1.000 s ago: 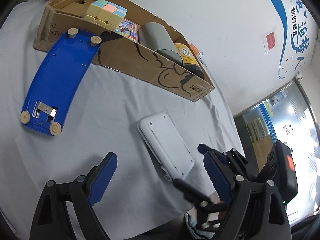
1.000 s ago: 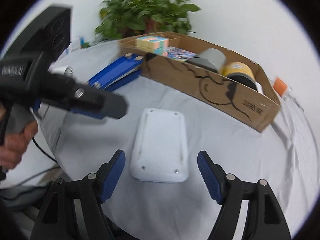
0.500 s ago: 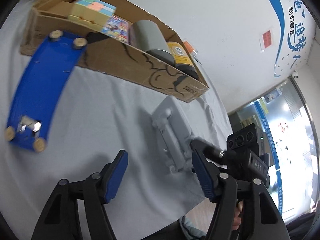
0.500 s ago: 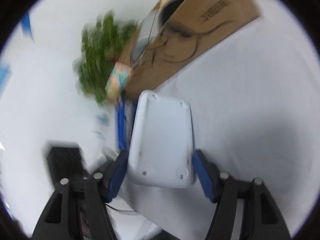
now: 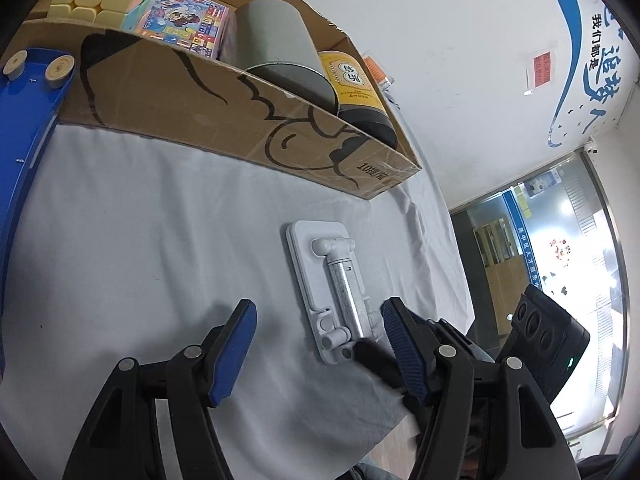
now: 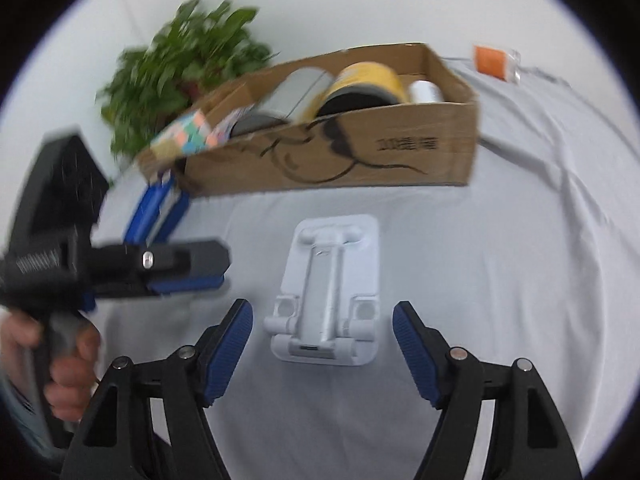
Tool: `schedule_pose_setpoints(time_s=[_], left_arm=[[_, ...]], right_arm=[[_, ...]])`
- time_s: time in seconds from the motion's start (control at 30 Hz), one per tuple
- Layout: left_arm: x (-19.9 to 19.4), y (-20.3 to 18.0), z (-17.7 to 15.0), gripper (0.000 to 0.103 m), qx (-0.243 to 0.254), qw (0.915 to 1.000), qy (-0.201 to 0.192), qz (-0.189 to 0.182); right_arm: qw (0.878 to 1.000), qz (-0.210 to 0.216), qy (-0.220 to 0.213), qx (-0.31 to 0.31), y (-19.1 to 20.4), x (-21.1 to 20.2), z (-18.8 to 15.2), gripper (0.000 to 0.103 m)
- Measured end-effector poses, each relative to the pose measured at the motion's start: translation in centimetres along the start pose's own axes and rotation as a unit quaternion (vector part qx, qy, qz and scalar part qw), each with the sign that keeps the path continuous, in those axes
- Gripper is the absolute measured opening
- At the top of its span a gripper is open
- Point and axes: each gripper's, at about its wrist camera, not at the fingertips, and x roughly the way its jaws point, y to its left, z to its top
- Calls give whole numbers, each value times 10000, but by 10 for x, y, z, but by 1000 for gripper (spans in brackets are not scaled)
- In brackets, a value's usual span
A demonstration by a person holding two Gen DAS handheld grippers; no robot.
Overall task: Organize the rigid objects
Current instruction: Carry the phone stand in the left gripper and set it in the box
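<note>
tools: left [image 5: 316, 338] wide, right [image 6: 322, 340] wide | 1 white stand [image 6: 330, 292] | 1 box [image 6: 332, 156]

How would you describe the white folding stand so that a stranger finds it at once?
Find the long cardboard box on the grey cloth. In front of it, alone, lies the white folding stand: a flat plate with a silver arm hinged along its middle.

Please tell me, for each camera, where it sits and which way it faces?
Left wrist: on the left gripper, facing along its open fingers over the cloth to the stand and box; the right gripper's finger enters at right.
Right wrist: on the right gripper, open, facing the stand and box; the left gripper and hand show at left.
Both share stand and box.
</note>
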Motion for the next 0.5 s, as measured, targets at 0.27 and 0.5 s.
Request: schedule_pose_setpoints(time_s=[0.27, 0.5], left_arm=[[-3, 9, -1, 63, -32, 10000, 46, 33], [-15, 17, -3, 30, 24, 10000, 50, 20]], right_arm=[[9979, -585, 248, -151, 24, 18, -9, 67], [9900, 935, 452, 957, 30, 20, 0, 66]])
